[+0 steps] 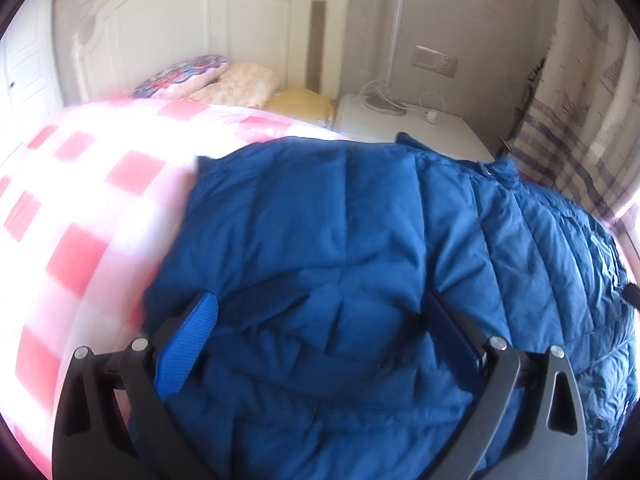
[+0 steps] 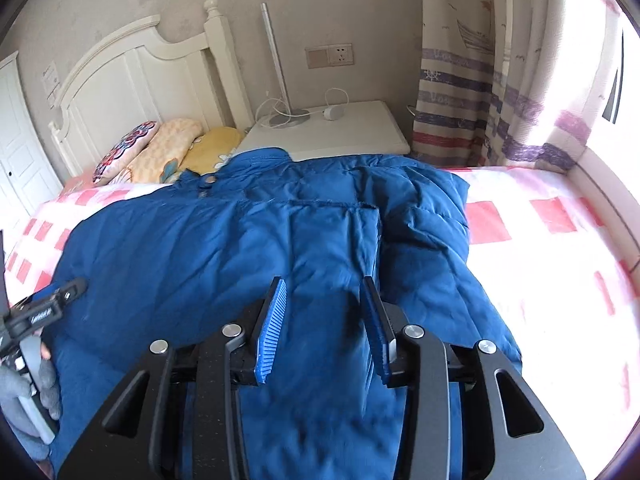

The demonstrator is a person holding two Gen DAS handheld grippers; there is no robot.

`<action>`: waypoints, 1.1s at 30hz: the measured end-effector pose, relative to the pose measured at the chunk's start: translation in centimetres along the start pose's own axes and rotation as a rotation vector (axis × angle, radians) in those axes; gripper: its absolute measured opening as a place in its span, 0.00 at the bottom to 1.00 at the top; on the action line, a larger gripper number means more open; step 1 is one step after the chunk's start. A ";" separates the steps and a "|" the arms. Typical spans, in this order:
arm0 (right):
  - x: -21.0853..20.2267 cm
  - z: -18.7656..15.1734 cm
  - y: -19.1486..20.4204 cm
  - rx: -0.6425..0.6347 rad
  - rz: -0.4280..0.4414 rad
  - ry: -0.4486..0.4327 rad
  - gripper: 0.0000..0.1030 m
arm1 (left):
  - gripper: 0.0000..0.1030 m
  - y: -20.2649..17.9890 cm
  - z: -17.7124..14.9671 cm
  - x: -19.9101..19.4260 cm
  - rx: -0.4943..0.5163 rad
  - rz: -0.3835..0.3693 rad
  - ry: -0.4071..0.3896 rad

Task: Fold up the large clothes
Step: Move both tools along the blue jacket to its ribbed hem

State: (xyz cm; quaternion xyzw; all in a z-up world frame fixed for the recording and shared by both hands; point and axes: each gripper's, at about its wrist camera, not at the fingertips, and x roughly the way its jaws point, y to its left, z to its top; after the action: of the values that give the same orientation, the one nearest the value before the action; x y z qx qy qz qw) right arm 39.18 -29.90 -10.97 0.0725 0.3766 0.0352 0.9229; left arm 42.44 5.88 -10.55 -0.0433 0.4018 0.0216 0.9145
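A large blue puffer jacket (image 1: 340, 240) lies spread on the pink-and-white checked bed (image 1: 80, 200), collar toward the nightstand. It also shows in the right wrist view (image 2: 240, 240), with one side folded over the middle. My left gripper (image 1: 320, 304) is wide open over the jacket's lower part, its blue-padded fingers (image 1: 192, 340) apart with fabric between them. My right gripper (image 2: 326, 292) is open just above the folded panel, holding nothing. The left gripper (image 2: 44, 308) shows at the left edge of the right wrist view.
Several pillows (image 2: 160, 152) lie against the white headboard (image 2: 132, 76). A white nightstand (image 2: 340, 132) with a lamp base and cables stands beside the bed. A striped curtain (image 2: 460, 92) hangs at the right, by a bright window. Bare bedsheet (image 2: 540, 240) lies right of the jacket.
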 end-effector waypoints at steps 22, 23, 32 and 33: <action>-9.3 -15.3 3.5 -0.357 0.076 0.198 0.83 | 0.99 -0.2 -12.9 -8.4 0.191 -0.004 0.167; -9.1 -16.2 3.0 -0.355 0.064 0.212 0.84 | 0.99 0.6 -13.0 -8.7 0.169 -0.017 0.175; -13.7 -17.3 2.3 -0.272 0.049 0.155 0.84 | 0.95 0.4 -14.4 -13.2 0.145 -0.041 0.129; -14.4 -17.6 2.8 -0.279 0.082 0.143 0.84 | 0.95 -0.4 -15.1 -14.3 0.168 -0.082 0.118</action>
State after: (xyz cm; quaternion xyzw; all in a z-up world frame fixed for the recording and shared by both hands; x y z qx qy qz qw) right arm 16.54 -26.96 -12.95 -0.0439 0.4296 0.1298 0.8926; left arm 21.68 3.95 -10.16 0.0158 0.4534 -0.0523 0.8896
